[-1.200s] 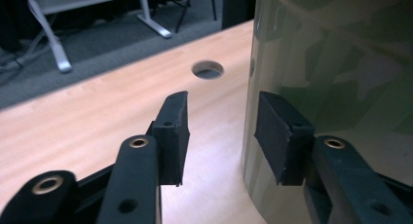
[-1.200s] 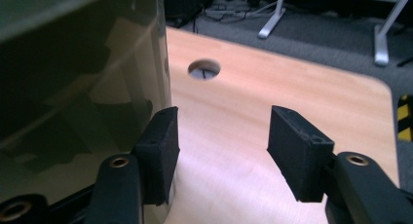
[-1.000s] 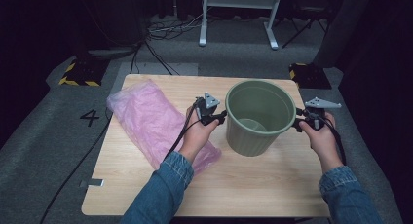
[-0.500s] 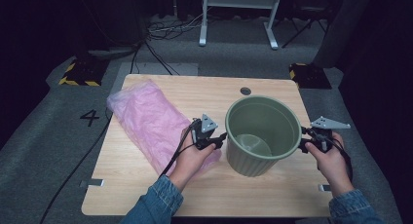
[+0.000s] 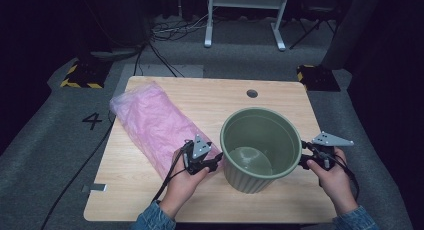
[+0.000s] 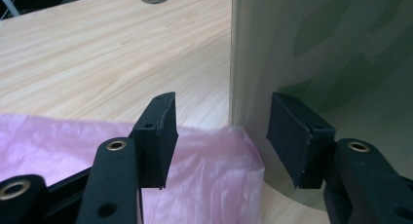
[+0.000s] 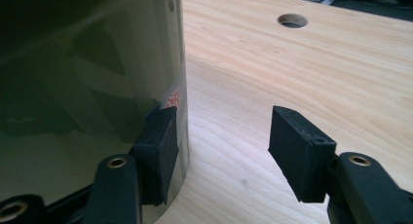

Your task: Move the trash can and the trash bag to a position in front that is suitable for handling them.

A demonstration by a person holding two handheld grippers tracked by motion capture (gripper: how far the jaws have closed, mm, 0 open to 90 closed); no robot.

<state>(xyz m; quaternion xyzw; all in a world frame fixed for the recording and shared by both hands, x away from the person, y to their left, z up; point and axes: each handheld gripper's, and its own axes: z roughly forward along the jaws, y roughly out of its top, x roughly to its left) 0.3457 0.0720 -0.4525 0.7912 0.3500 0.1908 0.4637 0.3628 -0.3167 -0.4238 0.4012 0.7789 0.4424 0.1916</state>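
The high view looks forward and down on the whole bench (image 5: 150, 200) from above the person's side. Each gripper view sits low and close, facing along its own jaws across the bench top. All three share the green bucket (image 5: 260, 145) wall and apparently the same round hole (image 5: 252, 93) at the far edge.
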